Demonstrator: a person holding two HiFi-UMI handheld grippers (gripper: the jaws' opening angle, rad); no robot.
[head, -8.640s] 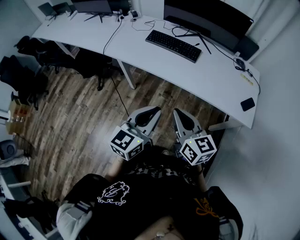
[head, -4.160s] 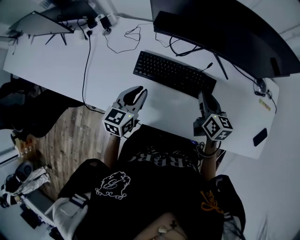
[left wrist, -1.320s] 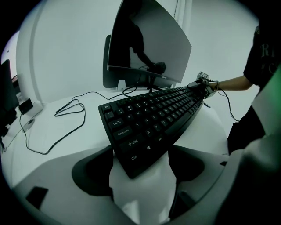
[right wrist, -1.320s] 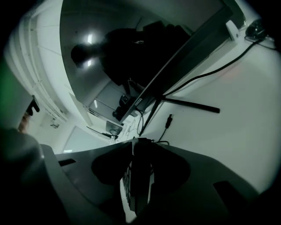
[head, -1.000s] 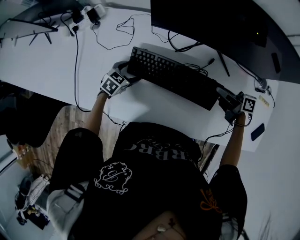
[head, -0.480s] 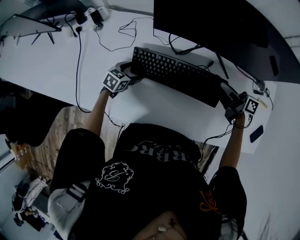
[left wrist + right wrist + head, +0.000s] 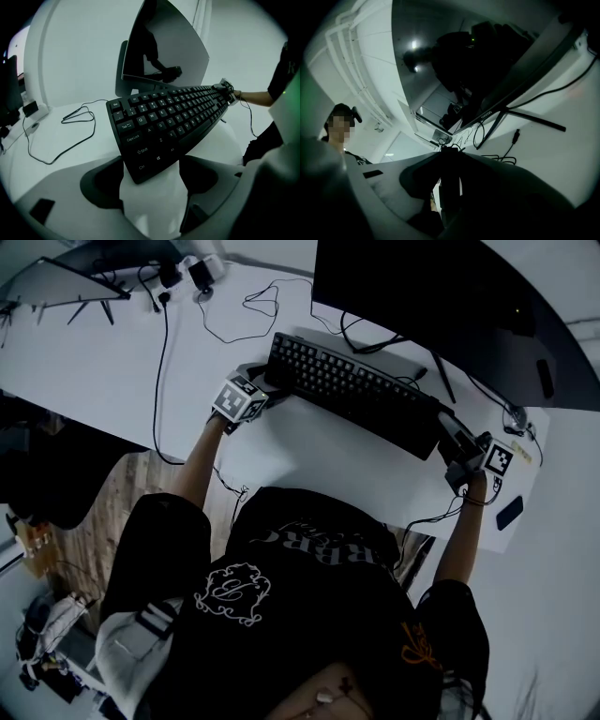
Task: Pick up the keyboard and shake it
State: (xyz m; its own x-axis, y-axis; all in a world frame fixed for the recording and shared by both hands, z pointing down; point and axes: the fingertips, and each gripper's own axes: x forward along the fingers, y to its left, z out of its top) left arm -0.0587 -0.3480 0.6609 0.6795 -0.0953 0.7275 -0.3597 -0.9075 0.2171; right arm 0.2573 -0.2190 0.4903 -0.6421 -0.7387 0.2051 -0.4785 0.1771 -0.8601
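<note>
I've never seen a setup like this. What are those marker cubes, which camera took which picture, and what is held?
No robot here: a person at a white desk has a hand-held gripper in each hand; the marker cubes are part of them. The head view looks down from the person's head. The other two views come from a camera on each one, looking along its jaws. The left hand-held gripper clamps the black keyboard at its left end, the right hand-held gripper at its right end. A monitor and loose cables sit behind it.
</note>
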